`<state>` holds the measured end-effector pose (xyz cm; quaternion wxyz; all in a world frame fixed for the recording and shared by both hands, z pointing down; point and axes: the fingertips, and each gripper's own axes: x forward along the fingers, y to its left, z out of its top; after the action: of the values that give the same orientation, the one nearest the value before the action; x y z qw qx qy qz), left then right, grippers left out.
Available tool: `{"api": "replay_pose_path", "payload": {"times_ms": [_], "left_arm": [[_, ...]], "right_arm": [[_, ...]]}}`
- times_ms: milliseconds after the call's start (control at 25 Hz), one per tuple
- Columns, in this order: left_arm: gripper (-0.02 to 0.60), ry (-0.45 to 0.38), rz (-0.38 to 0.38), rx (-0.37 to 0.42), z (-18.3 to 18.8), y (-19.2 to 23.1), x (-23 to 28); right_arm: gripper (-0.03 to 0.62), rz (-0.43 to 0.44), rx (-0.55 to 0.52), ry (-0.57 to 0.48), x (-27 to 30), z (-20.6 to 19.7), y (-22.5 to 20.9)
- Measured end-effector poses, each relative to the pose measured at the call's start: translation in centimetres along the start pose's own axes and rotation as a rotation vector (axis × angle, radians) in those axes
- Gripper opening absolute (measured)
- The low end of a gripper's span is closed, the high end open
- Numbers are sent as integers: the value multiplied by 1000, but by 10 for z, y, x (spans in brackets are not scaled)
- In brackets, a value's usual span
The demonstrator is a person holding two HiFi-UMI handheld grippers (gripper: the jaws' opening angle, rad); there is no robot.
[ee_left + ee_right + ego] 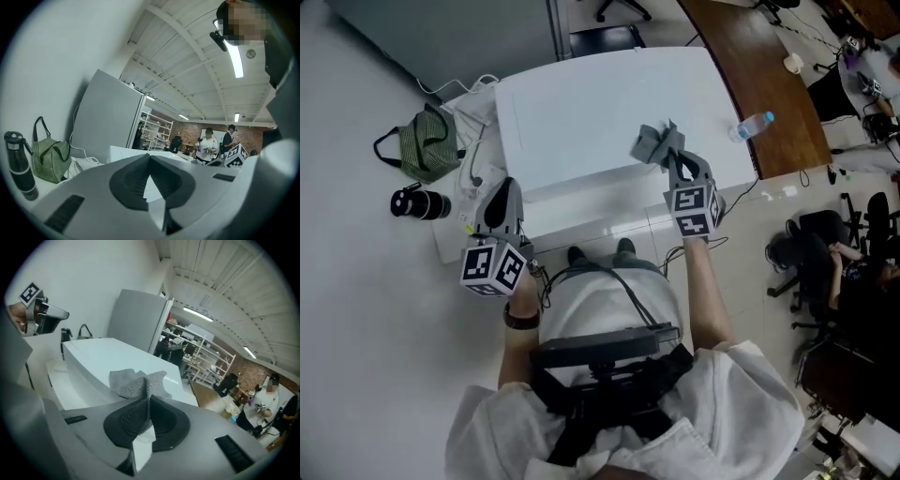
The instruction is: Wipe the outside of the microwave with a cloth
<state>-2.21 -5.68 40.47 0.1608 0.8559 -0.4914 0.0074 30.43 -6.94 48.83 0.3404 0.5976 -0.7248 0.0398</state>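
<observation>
Cloth [652, 142], grey and bunched, is pinched tight in the right gripper [677, 161], on top of the white microwave [581, 112] near its front edge. Left gripper [501, 204] hangs by the front-left corner; its jaws are pressed together on nothing

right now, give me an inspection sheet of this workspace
surface: white microwave top, bare apart from the grey cloth
job's things: cloth held at the microwave's front right
clutter: green bag, black bottle, left of the microwave
grippers: right gripper shut on the cloth; left gripper shut, empty
cables: white cable beside the bag
surroundings: wooden table with water bottle, office chairs
</observation>
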Motion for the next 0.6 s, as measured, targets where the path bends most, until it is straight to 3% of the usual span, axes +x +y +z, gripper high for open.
{"api": "replay_pose_path", "payload": {"times_ms": [120,280,400,480,600], "left_arm": [[25,2,27,7,-5,-8,-5],[25,13,70,30,-12,-4,-17],[25,21,101,22,-18,1,-25],[25,27,112,14,-23,3,-29],[25,35,116,15,-27,1,-27]], "right_arm": [[29,157,-44,-66,-3,20,69],[29,473,-152,-218,-3,81,206],[29,679,-264,-283,-8,104,302],[29,748,-327,-295,-10,102,339],[29,714,-327,-284,-2,84,325]]}}
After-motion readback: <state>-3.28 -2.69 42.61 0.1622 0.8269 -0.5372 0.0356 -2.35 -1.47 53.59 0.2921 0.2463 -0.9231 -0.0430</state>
